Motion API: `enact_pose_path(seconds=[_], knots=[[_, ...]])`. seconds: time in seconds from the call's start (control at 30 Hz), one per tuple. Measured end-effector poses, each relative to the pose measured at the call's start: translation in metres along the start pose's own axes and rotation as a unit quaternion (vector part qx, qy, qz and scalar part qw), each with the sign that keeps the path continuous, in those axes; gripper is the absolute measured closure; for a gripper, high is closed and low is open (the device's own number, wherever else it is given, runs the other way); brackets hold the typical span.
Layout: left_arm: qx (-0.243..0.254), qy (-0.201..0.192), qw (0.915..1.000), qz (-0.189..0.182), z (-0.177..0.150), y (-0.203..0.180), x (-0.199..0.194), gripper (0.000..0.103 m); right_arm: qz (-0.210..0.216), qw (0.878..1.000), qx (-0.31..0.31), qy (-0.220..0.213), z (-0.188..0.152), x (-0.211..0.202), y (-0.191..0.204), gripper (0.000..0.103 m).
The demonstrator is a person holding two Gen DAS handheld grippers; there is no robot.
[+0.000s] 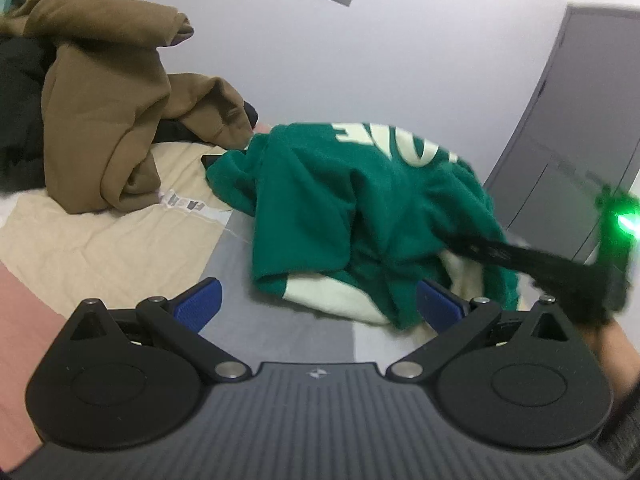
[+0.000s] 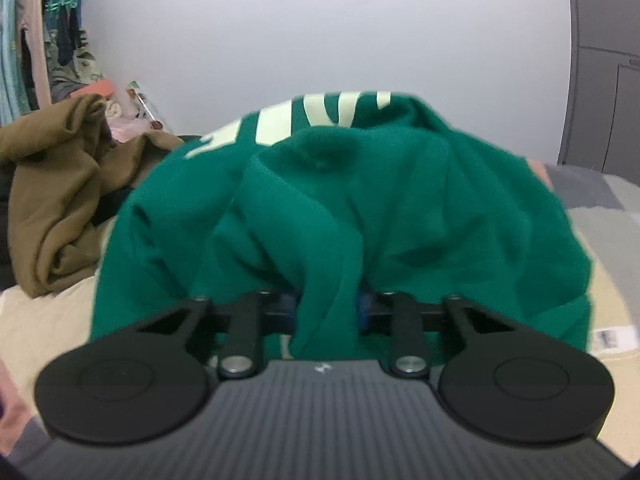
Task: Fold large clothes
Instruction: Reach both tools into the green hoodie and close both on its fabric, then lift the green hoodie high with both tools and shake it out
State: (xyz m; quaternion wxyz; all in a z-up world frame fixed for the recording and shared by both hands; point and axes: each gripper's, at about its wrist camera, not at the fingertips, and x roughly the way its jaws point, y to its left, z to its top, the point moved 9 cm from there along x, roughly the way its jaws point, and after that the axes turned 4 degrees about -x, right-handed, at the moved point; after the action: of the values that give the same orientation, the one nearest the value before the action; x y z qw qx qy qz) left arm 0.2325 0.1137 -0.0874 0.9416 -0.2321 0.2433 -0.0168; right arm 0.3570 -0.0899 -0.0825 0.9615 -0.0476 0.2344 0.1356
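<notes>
The green sweatshirt (image 2: 360, 208) with pale lettering lies bunched on the bed (image 1: 100, 248), on its patchwork cover of cream, grey and pink panels. The right tongs (image 2: 326, 308) are closed on a thick fold of the green fabric: the fold runs down between the two blue pads, which press against it from either side, and the rest of the garment rises in a rumpled heap directly ahead of them, filling most of the right wrist view.

In the left wrist view the same sweatshirt (image 1: 360, 208) sits ahead and slightly to the right of the left tongs (image 1: 318, 304). These stand wide open with nothing between the blue pads (image 1: 198, 304); the near hem of the garment, with its cream lining showing, lies just beyond the right-hand pad, apart from the left-hand one. At the far right of this view the right tongs (image 1: 520, 260) appear as a dark, blurred shape reaching into the green cloth, with a green light glowing on them.

A brown garment (image 1: 120, 120) is heaped on the bed to the left, beside the sweatshirt, with dark clothing (image 1: 20, 112) behind it.
</notes>
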Motion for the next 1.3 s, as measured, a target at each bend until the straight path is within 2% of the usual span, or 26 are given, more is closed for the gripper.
enact_pose_path(seconds=[0.17, 0.33, 0.57, 0.7, 0.8, 0.87, 1.0, 1.03, 1.07, 1.1, 1.2, 1.3], knots=[[-0.018, -0.032, 0.9992, -0.015, 0.012, 0.001, -0.026, 0.000, 0.014, 0.997, -0.058, -0.047, 0.019, -0.090, 0.006, 0.084], [-0.045, -0.039, 0.9973, -0.042, 0.016, -0.002, -0.053, 0.000, 0.038, 0.991, -0.113, -0.067, 0.009, -0.180, 0.025, 0.085], [-0.024, -0.018, 0.9978, -0.059, -0.003, -0.017, -0.082, 0.000, 0.098, 0.983, -0.155, -0.015, -0.053, -0.243, 0.060, 0.085], [-0.023, 0.009, 0.9969, -0.074, -0.019, -0.025, -0.088, 0.000, 0.145, 0.974, -0.169, 0.041, -0.095, -0.252, 0.081, 0.085], [-0.008, 0.026, 0.9969, -0.074, -0.028, -0.031, -0.084, 0.000, 0.152, 0.967, -0.193, 0.069, -0.121, -0.248, 0.089, 0.085], [0.003, 0.040, 0.9968, -0.069, -0.034, -0.034, -0.077, 0.000, 0.158, 0.968, -0.173, 0.089, -0.128, -0.240, 0.087, 0.084], [0.006, 0.069, 0.9958, -0.060, -0.040, -0.038, -0.050, 0.000, 0.182, 0.970, -0.129, 0.101, -0.119, -0.240, 0.078, 0.072], [-0.002, 0.075, 0.9953, -0.061, -0.040, -0.038, -0.043, 0.000, 0.190, 0.970, -0.111, 0.105, -0.116, -0.244, 0.072, 0.072], [-0.010, 0.081, 0.9947, -0.062, -0.038, -0.037, -0.036, 0.000, 0.196, 0.970, -0.098, 0.106, -0.115, -0.246, 0.071, 0.068], [-0.020, 0.087, 0.9942, -0.061, -0.036, -0.035, -0.027, 0.000, 0.204, 0.970, -0.081, 0.106, -0.110, -0.250, 0.066, 0.058], [-0.039, 0.098, 0.9926, -0.060, -0.032, -0.033, -0.005, 0.000, 0.228, 0.969, -0.040, 0.089, -0.103, -0.267, 0.053, 0.042], [-0.048, 0.106, 0.9915, -0.059, -0.026, -0.032, 0.017, 0.000, 0.233, 0.971, 0.006, 0.061, -0.084, -0.276, 0.025, 0.042]])
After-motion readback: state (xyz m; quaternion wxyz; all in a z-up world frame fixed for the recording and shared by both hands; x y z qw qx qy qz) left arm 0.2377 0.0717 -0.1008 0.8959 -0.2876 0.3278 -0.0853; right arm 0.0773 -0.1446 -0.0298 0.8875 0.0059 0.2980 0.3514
